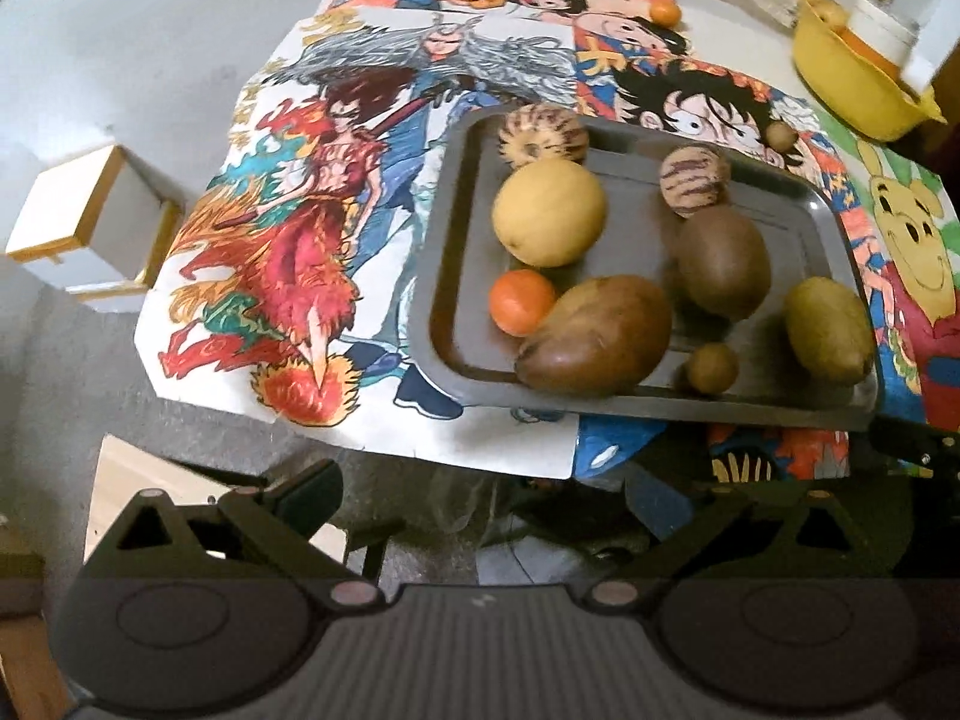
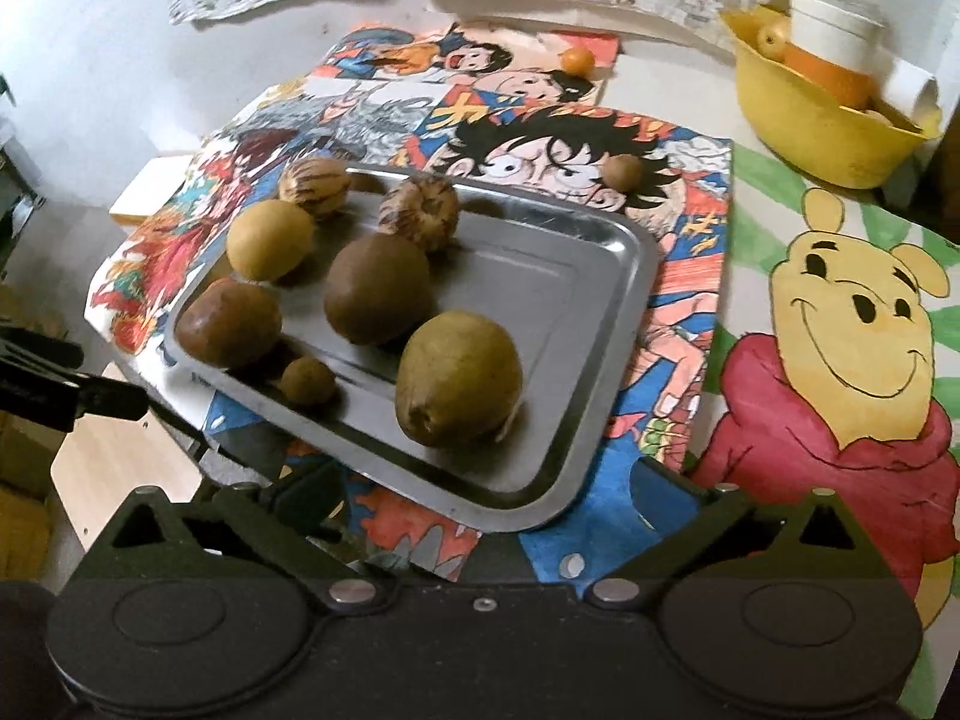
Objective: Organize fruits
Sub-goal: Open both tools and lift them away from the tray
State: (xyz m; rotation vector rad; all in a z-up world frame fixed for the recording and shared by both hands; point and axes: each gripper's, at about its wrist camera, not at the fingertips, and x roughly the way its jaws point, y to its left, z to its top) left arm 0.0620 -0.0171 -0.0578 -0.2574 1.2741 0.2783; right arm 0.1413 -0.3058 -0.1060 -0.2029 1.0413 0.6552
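Note:
A metal tray (image 1: 804,414) (image 2: 606,324) lies on a cartoon-print cloth and holds several fruits: two striped melons (image 1: 543,135) (image 2: 315,179), a yellow round fruit (image 1: 549,213) (image 2: 270,238), an orange (image 1: 521,302), a brown mango (image 1: 597,335) (image 2: 228,322), kiwis (image 1: 723,261) (image 2: 378,288), a green-yellow fruit (image 1: 831,329) (image 2: 459,385) and a small brown fruit (image 1: 712,368) (image 2: 308,382). A small brown fruit (image 1: 781,135) (image 2: 623,171) and a small orange (image 1: 666,13) (image 2: 578,61) lie on the cloth beyond the tray. My left gripper (image 1: 480,495) and my right gripper (image 2: 480,495) are open and empty, near the tray's front edge.
A yellow bowl (image 1: 852,90) (image 2: 822,138) with a white cup and other items stands at the back right. A white box with a wooden frame (image 1: 90,222) sits on the floor at the left. A Winnie-the-Pooh print (image 2: 840,360) covers the table's right side.

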